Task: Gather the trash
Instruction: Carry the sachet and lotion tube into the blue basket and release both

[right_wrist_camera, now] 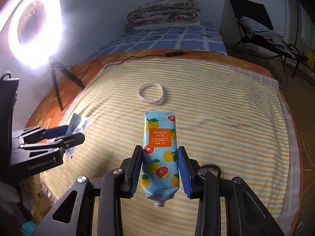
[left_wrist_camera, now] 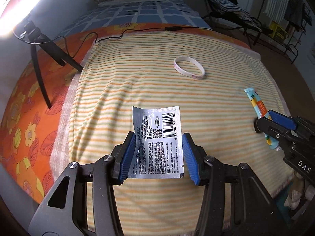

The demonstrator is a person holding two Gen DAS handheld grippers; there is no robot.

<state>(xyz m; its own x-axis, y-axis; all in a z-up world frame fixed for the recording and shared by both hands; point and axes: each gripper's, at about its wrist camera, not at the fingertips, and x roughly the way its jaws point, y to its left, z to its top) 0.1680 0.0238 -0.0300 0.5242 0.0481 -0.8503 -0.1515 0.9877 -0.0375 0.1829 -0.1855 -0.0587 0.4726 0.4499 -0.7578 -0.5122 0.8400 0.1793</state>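
My left gripper [left_wrist_camera: 159,137] is shut on a silver foil packet [left_wrist_camera: 157,137] with a barcode, held above the striped towel [left_wrist_camera: 137,82]. The packet also shows in the right wrist view [right_wrist_camera: 77,125], in the left gripper [right_wrist_camera: 72,131]. My right gripper [right_wrist_camera: 159,149] is shut on a blue hand cream tube [right_wrist_camera: 160,153] with a citrus print, cap end toward the camera, no cap on it. The tube shows in the left wrist view [left_wrist_camera: 258,106] in the right gripper [left_wrist_camera: 265,118]. A white tape ring [left_wrist_camera: 190,67] lies on the towel, seen too in the right wrist view [right_wrist_camera: 150,93].
A ring light [right_wrist_camera: 34,27] on a black tripod [left_wrist_camera: 49,59] stands at the left on the orange floral sheet [left_wrist_camera: 25,133]. A black cable [left_wrist_camera: 137,32] runs along the towel's far edge. A folded quilt [right_wrist_camera: 163,12] lies on the bed behind. A chair with clothes [right_wrist_camera: 261,33] stands at the right.
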